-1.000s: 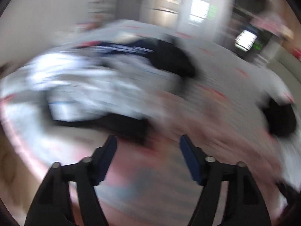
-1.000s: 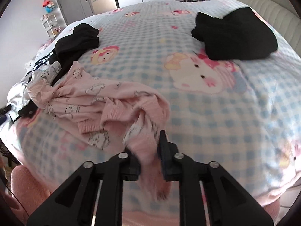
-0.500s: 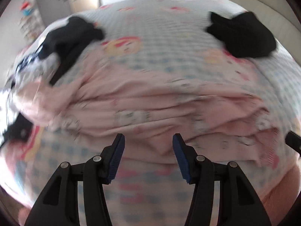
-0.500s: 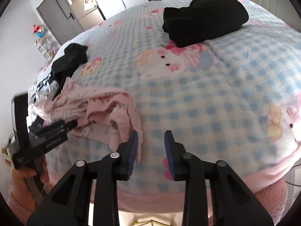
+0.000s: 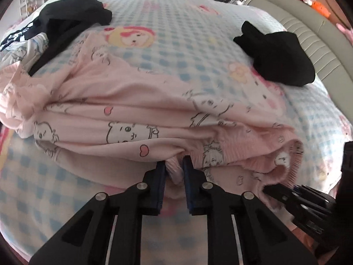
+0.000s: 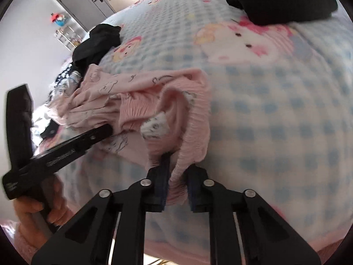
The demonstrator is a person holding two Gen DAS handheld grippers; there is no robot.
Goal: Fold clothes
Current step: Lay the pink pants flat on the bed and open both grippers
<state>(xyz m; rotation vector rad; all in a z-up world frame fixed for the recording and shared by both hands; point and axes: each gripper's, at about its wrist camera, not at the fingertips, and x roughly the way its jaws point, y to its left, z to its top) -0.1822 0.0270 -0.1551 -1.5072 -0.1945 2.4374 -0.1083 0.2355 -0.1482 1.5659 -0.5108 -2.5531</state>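
Gripping the same crumpled pink garment (image 5: 141, 108) at two spots along its near edge, both grippers sit low at the front of a bed. The left gripper (image 5: 174, 165) has its jaws clenched on a small fold of the hem, with pink cloth bunched between the blue pads. The right gripper (image 6: 176, 165) has its jaws pinched on a ribbed band of the garment, which drapes down between its fingers. Holding two separate points on one edge most likely sets the person up to lift and spread the garment flat before folding; that is a judgement, since it is bunched into long ridges and no fold has yet been made.

The garment is soft, thin knit, pale pink, printed with small outline cartoon bears and hearts. Its ribbed band looks thicker and stretchier, curling into an open loop in the right wrist view. It lies on a blanket (image 5: 181, 11) of fuzzy fleece, checked in pale blue and white with cartoon figures.

A folded black garment (image 5: 280, 55) sits well apart toward the far right near a padded cream headboard (image 5: 308, 35). Another black garment (image 5: 66, 15) lies loose at the far left, touching the pink one's far end.
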